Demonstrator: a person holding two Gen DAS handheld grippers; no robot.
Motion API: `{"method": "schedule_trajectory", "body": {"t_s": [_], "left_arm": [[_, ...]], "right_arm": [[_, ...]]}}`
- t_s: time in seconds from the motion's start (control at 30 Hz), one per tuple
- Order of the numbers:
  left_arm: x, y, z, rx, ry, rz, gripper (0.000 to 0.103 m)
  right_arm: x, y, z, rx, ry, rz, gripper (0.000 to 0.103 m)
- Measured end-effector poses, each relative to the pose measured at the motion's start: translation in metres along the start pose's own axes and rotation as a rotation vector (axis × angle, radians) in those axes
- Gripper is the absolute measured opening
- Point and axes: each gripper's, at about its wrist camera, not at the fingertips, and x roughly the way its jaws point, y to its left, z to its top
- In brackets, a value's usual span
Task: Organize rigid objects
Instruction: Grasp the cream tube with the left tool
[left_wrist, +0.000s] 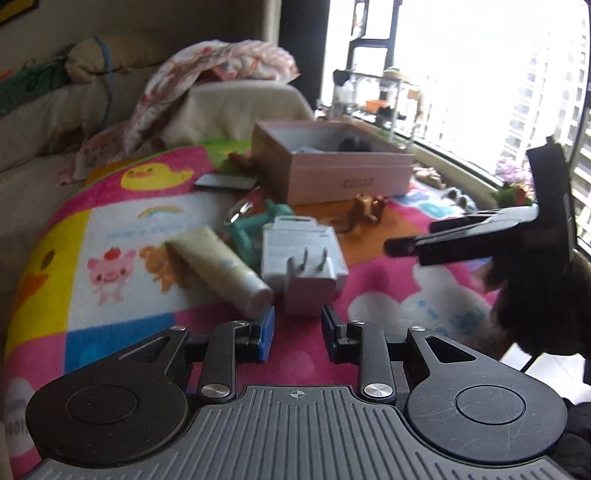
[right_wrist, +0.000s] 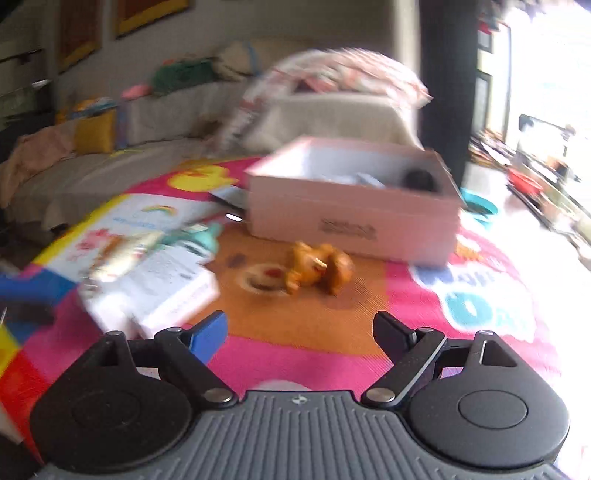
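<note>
On the colourful play mat (left_wrist: 122, 236) lie a white plug charger (left_wrist: 308, 284), a white carton (left_wrist: 299, 240), a cream tube (left_wrist: 221, 266), a teal toy (left_wrist: 255, 229) and a brown toy animal (left_wrist: 364, 210). Behind them stands an open pink box (left_wrist: 340, 166) with dark items inside. My left gripper (left_wrist: 297, 326) hovers just short of the charger, jaws a little apart with only mat between them. My right gripper (right_wrist: 300, 325) is wide open and holds nothing. It faces the brown toy animal (right_wrist: 317, 266) and the pink box (right_wrist: 351, 210), and appears from the side (left_wrist: 410, 238).
A dark flat slab (left_wrist: 225, 182) lies left of the box. A small round ring (right_wrist: 264, 280) sits beside the toy animal. A beige sofa (left_wrist: 44, 122) with a floral blanket (left_wrist: 207, 70) lies behind, a window sill (left_wrist: 461, 162) runs along the right, and a teal bowl (right_wrist: 480, 206) sits on the floor.
</note>
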Motion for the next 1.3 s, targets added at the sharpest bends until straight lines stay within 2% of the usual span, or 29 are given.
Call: {"method": "schedule_trajectory", "body": {"t_s": [0.07,0.2,0.27,0.33,0.4,0.43,0.5,0.63,0.8,0.93,1.0,1.07,1.17,1.27,1.3], "left_arm": [[-0.002,0.011,0.001,-0.051,-0.009,0.027,0.031],[-0.005,0.055,0.017,-0.303,-0.053,0.045,0.031],[0.007,0.065,0.029,-0.352,-0.044,0.043,0.031],[0.026,0.061,0.038,-0.31,-0.011,0.058,0.031],[0.046,0.052,0.045,-0.235,0.035,0.117,0.032],[0.053,0.049,0.046,-0.193,0.043,0.136,0.044],[0.062,0.048,0.044,-0.144,0.063,0.156,0.049],[0.067,0.064,0.038,-0.148,0.067,0.208,0.046],[0.068,0.081,0.039,-0.156,0.029,0.161,0.044],[0.072,0.085,0.038,-0.136,0.007,0.126,0.044],[0.071,0.085,0.035,-0.143,-0.006,0.12,0.044],[0.069,0.08,0.03,-0.106,-0.018,0.118,0.044],[0.066,0.076,0.026,-0.08,-0.027,0.106,0.044],[0.064,0.082,0.025,-0.117,-0.038,0.094,0.043],[0.063,0.083,0.024,-0.131,-0.044,0.097,0.043]], "right_arm": [[0.001,-0.009,0.0,0.058,-0.003,-0.004,0.086],[0.002,-0.02,-0.003,0.126,-0.001,-0.002,0.087],[0.003,-0.019,-0.003,0.117,0.004,-0.002,0.089],[0.005,-0.015,-0.003,0.098,0.013,-0.013,0.09],[0.007,-0.011,-0.002,0.075,0.025,-0.022,0.093],[0.009,-0.009,-0.001,0.065,0.032,-0.023,0.094],[0.011,-0.008,0.0,0.054,0.045,-0.018,0.1],[0.012,-0.013,0.002,0.074,0.061,0.014,0.103],[0.018,0.0,0.003,-0.017,0.106,-0.032,0.103],[0.019,0.0,0.007,-0.038,0.134,-0.022,0.103],[0.02,0.001,0.019,-0.051,0.17,0.023,0.1],[0.01,0.007,0.036,-0.05,0.111,0.066,0.098],[0.002,0.033,0.067,-0.134,0.04,0.132,0.098],[0.017,0.065,0.097,-0.164,0.077,0.217,0.098],[0.027,0.075,0.107,-0.148,0.113,0.237,0.093]]}}
